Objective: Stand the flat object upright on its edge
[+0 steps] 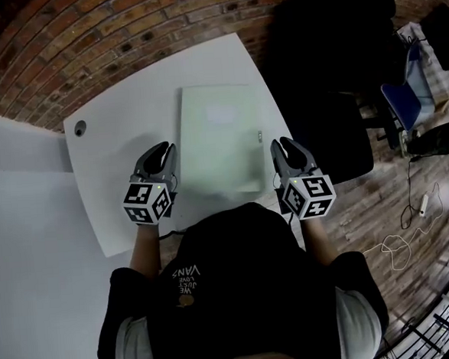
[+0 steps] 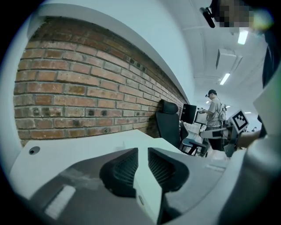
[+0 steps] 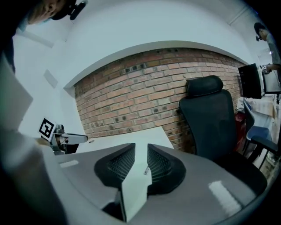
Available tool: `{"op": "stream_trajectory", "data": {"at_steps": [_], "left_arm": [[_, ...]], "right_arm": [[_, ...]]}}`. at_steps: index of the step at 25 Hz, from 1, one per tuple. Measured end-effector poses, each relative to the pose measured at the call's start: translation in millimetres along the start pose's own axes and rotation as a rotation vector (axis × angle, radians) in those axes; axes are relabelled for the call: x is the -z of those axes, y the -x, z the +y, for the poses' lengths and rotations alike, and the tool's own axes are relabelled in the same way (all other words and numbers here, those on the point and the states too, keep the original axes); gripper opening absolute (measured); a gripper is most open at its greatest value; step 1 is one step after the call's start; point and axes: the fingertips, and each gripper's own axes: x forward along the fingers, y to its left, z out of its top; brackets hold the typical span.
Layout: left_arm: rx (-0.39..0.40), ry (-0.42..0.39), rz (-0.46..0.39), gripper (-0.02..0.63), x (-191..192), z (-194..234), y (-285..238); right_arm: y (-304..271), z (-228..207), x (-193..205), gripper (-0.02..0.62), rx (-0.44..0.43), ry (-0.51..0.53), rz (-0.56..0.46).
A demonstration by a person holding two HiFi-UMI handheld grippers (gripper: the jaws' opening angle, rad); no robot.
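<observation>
Fingers of left gripper (image 2: 142, 150) and right gripper (image 3: 141, 146) stand narrowly apart, pinching nothing; white desk (image 2: 88, 145) shows through both gaps. Only head view shows pale green flat case (image 1: 218, 137): lies flat on desk, between grippers, one just beside each side edge. Only gripper views show person (image 2: 215, 110) standing far back. Count: one case, one desk, two grippers, one black office chair (image 3: 210, 118).

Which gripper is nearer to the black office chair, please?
Right. The right gripper sits beside the chair; the left gripper is across the flat object from it.
</observation>
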Motion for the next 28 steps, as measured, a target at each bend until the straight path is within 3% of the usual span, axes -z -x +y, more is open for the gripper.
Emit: {"op": "stream_trajectory", "data": {"at_steps": [9,12,17,22,28], "left_arm": [[0.037,0.081,0.143,0.17,25,9,-28],[0.047,0.124,0.18,0.223,33,9,-36],[0.048,0.194,0.23,0.289,47,13,-44],[0.06,0.218,0.271,0.304,57,16,-51],[0.148,0.246,0.372,0.359,73,8,-61]], "right_arm": [[-32,-11,29,0.138,-0.065,-0.062,0.14],[-42,-12,36,0.203,-0.096,-0.108,0.179],[-52,-12,50,0.236,-0.122,-0.186,0.238],[-59,-9,64,0.281,-0.158,-0.246,0.325],[-68,-11,81,0.334,-0.17,-0.299,0.416]]}}
